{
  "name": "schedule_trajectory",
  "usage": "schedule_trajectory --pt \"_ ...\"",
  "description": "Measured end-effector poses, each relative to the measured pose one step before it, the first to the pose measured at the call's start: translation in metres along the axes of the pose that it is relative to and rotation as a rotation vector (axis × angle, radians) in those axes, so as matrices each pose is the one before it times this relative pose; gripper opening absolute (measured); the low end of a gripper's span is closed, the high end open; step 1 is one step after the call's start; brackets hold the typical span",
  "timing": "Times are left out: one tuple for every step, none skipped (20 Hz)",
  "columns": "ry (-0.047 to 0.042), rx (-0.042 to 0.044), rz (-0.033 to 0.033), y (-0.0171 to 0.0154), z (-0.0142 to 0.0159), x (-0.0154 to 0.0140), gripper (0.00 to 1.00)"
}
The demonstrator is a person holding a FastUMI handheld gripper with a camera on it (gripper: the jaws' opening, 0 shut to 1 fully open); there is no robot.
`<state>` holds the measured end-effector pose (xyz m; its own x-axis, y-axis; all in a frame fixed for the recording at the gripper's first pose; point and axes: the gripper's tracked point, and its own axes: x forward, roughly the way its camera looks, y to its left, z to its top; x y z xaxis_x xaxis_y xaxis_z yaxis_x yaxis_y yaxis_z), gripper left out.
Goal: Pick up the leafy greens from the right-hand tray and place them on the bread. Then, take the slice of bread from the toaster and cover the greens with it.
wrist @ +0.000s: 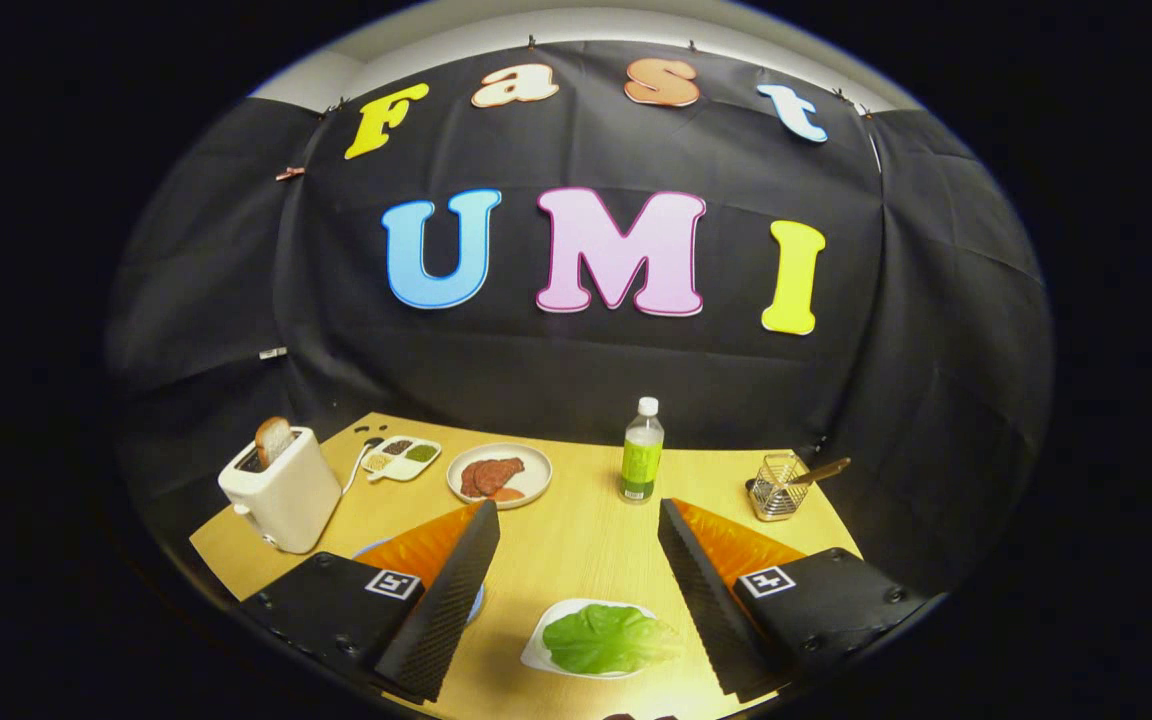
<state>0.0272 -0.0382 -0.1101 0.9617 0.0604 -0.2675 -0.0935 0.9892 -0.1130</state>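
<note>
Gripper view: toaster (278, 492) with bread (273, 438) stands far left; right of it a plate (499, 474) and bottle (642, 451). Greens (608, 638) lie on a near tray (542, 642), low between the gripper's (576, 540) wide-apart, empty jaws. Basket (776, 487) sits far right.

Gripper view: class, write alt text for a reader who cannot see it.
The gripper is open above a wooden table, with leafy greens on a white tray between its fingers. Beyond stand a toaster holding bread, and a bottle.
</note>
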Motion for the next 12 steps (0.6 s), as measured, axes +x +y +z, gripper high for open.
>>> schedule_trajectory --pt "0.02466 0.00183 0.00817 -0.00167 -0.00940 0.00311 0.99" --pt "0.02684 0.00049 0.00572 -0.00193 -0.01004 0.00289 0.98" --pt "0.02658 -0.00326 0.00593 -0.00237 -0.01122 0.00385 0.98" --pt "0.02450 -0.00998 0.00873 -0.00159 -0.01029 0.00424 0.98" --pt "0.02792 -0.01971 0.00744 -0.00211 -0.01213 0.00548 0.98" --pt "0.02448 -0.02292 0.00893 -0.00166 -0.01160 0.00515 0.98" --pt "0.02436 -0.02065 0.01149 -0.00146 -0.01103 0.00491 0.98" --pt "0.02681 -0.01413 0.01651 -0.00126 -0.01215 0.00617 0.98" --pt "0.02870 -0.00789 0.01652 -0.00083 -0.01345 0.00566 0.98" --pt "0.03196 -0.00532 0.01928 0.00043 -0.01287 0.00613 0.99" --pt "0.03036 -0.00805 0.01563 0.00120 -0.01218 0.00600 0.98" --pt "0.03136 -0.01197 0.01239 -0.00008 -0.01157 0.00609 0.99"
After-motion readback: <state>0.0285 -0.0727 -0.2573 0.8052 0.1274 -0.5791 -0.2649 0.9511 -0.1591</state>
